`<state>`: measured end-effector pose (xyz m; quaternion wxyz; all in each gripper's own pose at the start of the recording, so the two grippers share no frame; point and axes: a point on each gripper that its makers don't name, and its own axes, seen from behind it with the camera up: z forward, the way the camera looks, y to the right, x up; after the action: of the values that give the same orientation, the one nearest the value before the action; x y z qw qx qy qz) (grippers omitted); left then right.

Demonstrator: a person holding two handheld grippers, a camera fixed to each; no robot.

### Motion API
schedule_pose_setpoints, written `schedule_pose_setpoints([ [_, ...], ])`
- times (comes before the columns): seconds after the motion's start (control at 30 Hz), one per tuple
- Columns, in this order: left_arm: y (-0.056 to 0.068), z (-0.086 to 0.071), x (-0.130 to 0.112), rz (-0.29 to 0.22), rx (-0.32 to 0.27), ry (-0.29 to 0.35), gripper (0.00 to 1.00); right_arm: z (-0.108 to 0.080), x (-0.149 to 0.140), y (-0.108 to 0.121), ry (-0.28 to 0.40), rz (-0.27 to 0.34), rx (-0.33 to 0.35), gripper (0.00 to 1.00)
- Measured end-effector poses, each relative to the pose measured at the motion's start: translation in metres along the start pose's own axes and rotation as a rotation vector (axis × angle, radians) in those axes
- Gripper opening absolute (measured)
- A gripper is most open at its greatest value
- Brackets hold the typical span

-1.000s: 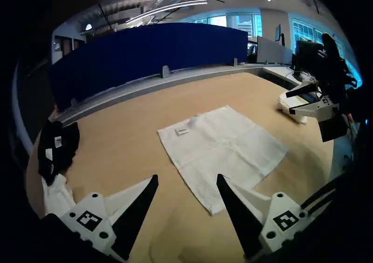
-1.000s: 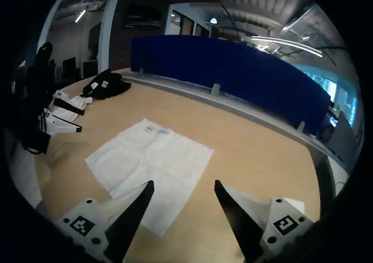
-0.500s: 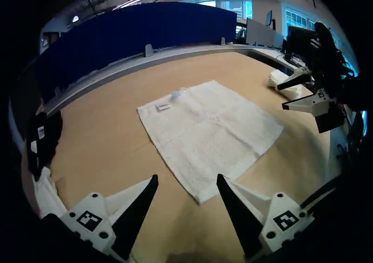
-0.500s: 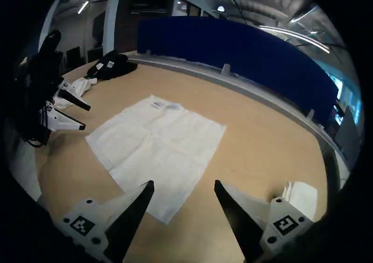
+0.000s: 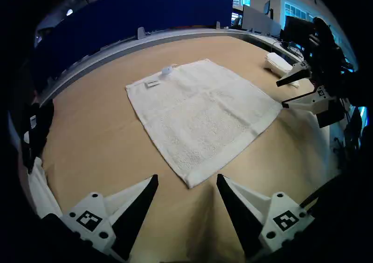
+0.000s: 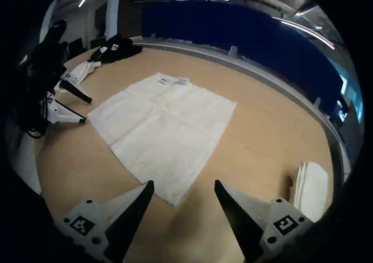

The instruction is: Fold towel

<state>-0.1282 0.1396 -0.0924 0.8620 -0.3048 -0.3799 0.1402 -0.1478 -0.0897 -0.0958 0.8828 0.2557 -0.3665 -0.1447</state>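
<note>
A white towel (image 5: 200, 114) lies spread flat on the wooden table (image 5: 102, 137), a small label at its far edge. In the left gripper view my left gripper (image 5: 187, 187) is open, its fingertips on either side of the towel's near corner, just above it. In the right gripper view the same towel (image 6: 163, 128) lies flat and my right gripper (image 6: 183, 190) is open over another near corner. Each gripper also appears farther off in the other's view: the right gripper (image 5: 282, 94) at the towel's right corner, the left gripper (image 6: 87, 110) at the towel's left corner.
A stack of folded white towels (image 6: 311, 188) sits at the table's right edge, also seen as the folded stack (image 5: 282, 65). Dark clothing (image 6: 114, 51) and a white cloth (image 6: 81, 72) lie at the far left. A blue partition (image 5: 130, 16) runs along the table's back.
Both grippers have come forward and down toward the towel; it now looks larger, with its near corners between the fingertips. The towel itself has not moved.
</note>
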Motion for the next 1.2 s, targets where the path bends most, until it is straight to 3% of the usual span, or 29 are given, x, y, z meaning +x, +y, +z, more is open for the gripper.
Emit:
schedule_pose_setpoints([
  [0.4, 0.009, 0.008, -0.003, -0.002, -0.017, -0.021, 0.93, 0.004, -0.012, -0.004, -0.025, 0.008, 0.022, 0.96],
  [0.57, 0.011, 0.009, -0.003, -0.004, -0.019, -0.034, 0.93, 0.006, -0.015, -0.007, -0.031, 0.016, 0.040, 0.85],
  [0.73, 0.010, 0.011, -0.004, 0.000, -0.014, -0.043, 0.86, 0.007, -0.017, -0.009, -0.035, 0.020, 0.050, 0.73],
  [1.2, 0.008, 0.011, -0.005, -0.002, 0.008, -0.048, 0.72, 0.008, -0.027, -0.015, -0.051, 0.004, 0.083, 0.56],
])
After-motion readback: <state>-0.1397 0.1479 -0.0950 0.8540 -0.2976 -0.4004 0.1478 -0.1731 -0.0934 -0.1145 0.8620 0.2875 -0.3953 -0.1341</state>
